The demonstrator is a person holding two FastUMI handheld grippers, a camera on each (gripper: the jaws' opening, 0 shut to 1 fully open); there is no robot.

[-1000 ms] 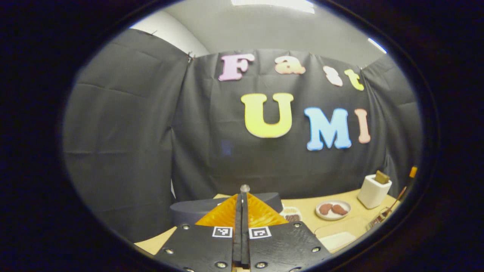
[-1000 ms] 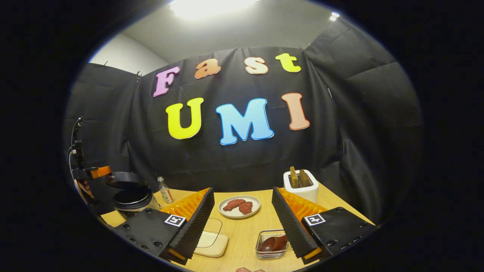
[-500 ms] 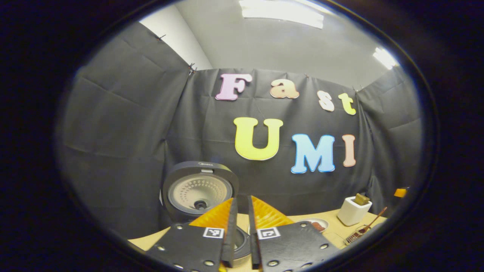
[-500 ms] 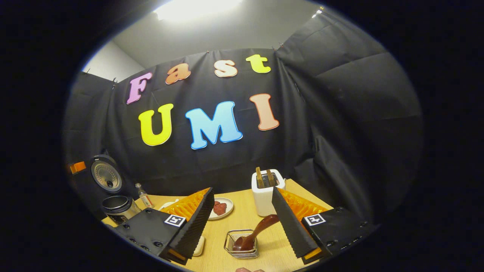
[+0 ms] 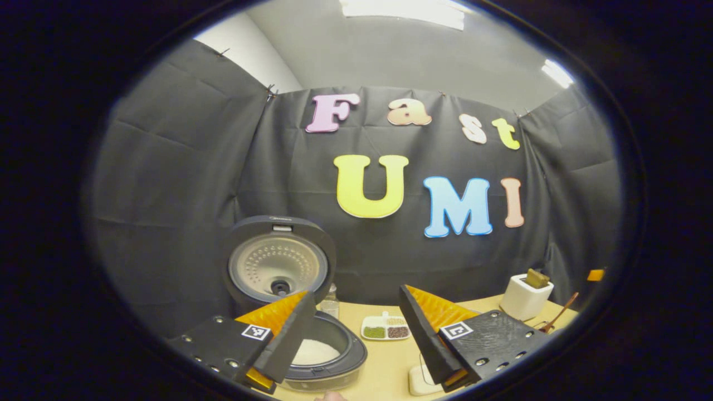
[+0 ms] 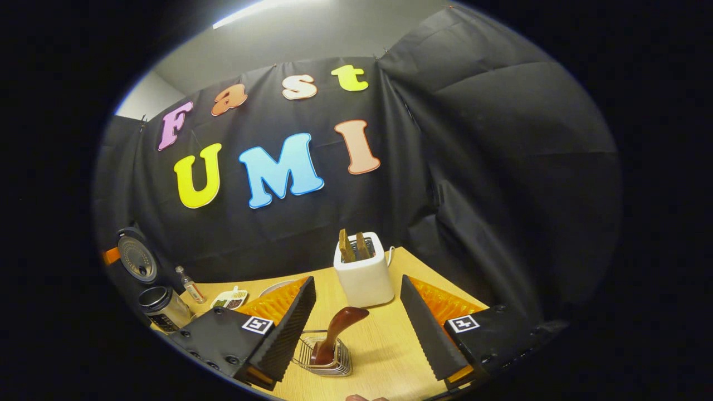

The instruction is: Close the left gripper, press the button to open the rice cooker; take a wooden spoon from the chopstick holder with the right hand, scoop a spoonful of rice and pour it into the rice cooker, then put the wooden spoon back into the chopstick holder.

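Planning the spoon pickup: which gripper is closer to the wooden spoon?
The right gripper: the wooden spoon stands in the wire holder between its open jaws. The left gripper hangs by the rice cooker.

At the bottom of the right gripper view, the right gripper is seen with its fingers spread wide apart, nothing held between them. Between the fingers, low in the frame, a wooden spoon is stood tilted in a wire holder on the wooden table. Just above, at centre, a white toaster with two slices in it is placed. At the lower left, a rice cooker is seen with its lid raised, a small bottle and a divided dish beside it.
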